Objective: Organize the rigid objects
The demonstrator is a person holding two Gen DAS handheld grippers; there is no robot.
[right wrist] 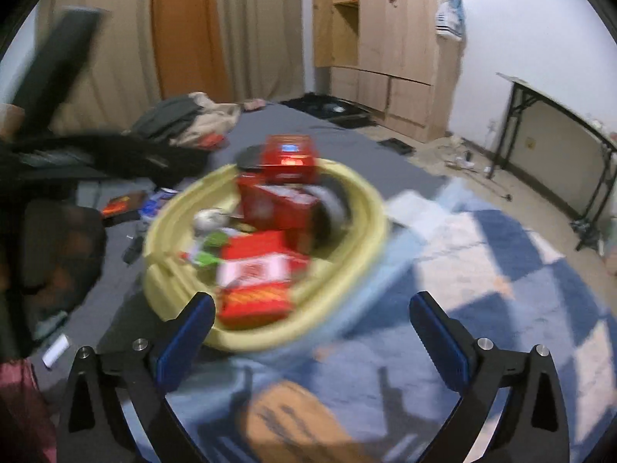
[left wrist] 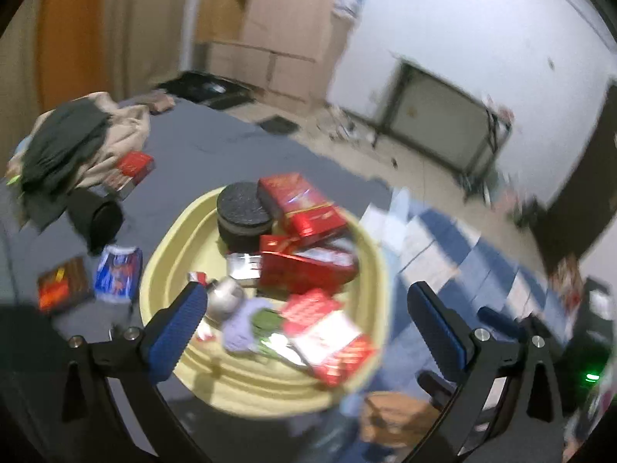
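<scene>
A pale yellow basin sits on a grey bed sheet, filled with several red boxes, a black round tin, a silver kettle-like piece and a purple and green item. My left gripper hangs open above the basin's near side, nothing between its blue pads. My right gripper is open too, above the basin's near rim, empty. Both views are blurred.
Left of the basin lie a blue packet, a dark box with orange print, a black pouch, another red box and piled clothes. A blue checked blanket covers the right. A brown object lies near.
</scene>
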